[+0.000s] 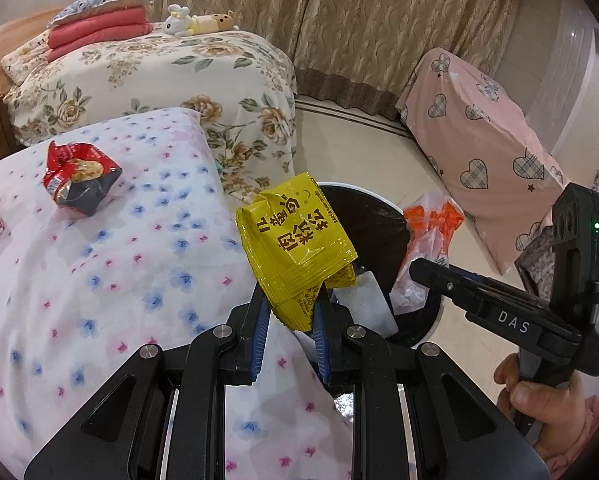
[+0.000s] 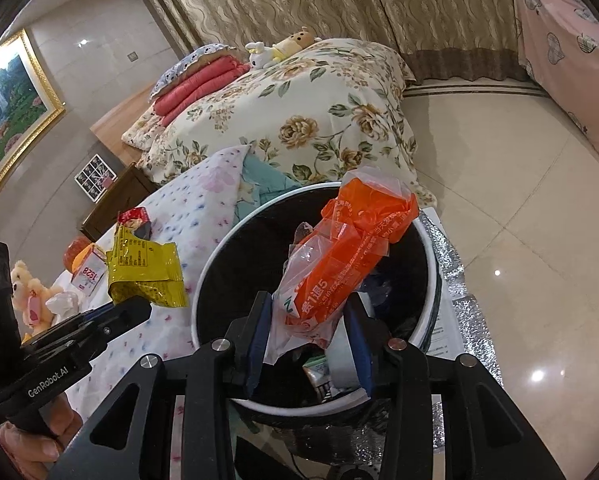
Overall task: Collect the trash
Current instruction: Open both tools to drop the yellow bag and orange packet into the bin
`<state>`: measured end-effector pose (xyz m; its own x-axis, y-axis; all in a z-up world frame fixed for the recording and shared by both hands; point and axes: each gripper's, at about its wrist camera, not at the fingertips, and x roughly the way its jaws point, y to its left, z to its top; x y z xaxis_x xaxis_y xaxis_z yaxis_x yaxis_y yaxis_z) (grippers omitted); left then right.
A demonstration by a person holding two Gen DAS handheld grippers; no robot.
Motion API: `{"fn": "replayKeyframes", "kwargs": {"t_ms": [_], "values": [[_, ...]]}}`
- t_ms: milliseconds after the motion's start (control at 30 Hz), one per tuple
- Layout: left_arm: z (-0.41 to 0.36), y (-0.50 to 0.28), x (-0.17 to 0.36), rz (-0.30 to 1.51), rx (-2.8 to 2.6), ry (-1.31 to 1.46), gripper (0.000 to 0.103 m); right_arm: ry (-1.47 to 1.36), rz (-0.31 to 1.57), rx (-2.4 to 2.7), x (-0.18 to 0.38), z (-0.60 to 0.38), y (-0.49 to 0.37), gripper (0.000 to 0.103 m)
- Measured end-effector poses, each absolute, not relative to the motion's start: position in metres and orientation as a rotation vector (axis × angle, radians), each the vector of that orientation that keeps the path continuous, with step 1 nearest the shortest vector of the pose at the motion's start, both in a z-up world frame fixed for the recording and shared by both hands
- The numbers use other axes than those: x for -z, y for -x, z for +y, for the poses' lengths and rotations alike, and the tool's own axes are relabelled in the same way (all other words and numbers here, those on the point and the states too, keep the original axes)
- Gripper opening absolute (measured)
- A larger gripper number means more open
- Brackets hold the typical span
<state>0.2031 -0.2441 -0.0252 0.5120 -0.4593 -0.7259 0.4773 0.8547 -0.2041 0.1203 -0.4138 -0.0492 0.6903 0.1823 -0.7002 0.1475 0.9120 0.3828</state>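
Note:
My left gripper point(image 1: 289, 304) is shut on a yellow snack wrapper point(image 1: 295, 240) and holds it at the near edge of the black trash bin point(image 1: 379, 224). It also shows in the right wrist view point(image 2: 143, 268). My right gripper point(image 2: 305, 320) is shut on an orange and clear plastic bag point(image 2: 339, 256) and holds it over the bin's opening point(image 2: 243, 248). The bag also shows in the left wrist view point(image 1: 427, 240). Several pieces of trash lie inside the bin. A red snack wrapper point(image 1: 79, 176) lies on the flowered quilt point(image 1: 99, 260).
A bed with a floral cover point(image 1: 159, 76) stands behind, with folded red blankets point(image 1: 95, 28) and plush toys point(image 1: 195, 20). A pink heart-print covered object point(image 1: 483, 148) stands to the right. A small box point(image 2: 87, 272) and a teddy bear point(image 2: 31, 292) lie left. Tiled floor point(image 2: 519, 200) surrounds the bin.

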Motion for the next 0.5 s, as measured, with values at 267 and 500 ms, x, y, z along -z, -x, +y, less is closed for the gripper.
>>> {"fn": "replayKeyframes", "kwargs": {"t_ms": [267,500], "values": [[-0.256,-0.209,0.029,0.884,0.565,-0.041,0.019,-0.423,0.831,-0.017,0.051,-0.418,-0.127,0.04],[-0.261,-0.209,0.032,0.894,0.562,-0.051,0.019,-0.423,0.838,-0.018,0.053,-0.42,-0.13,0.04]]}}
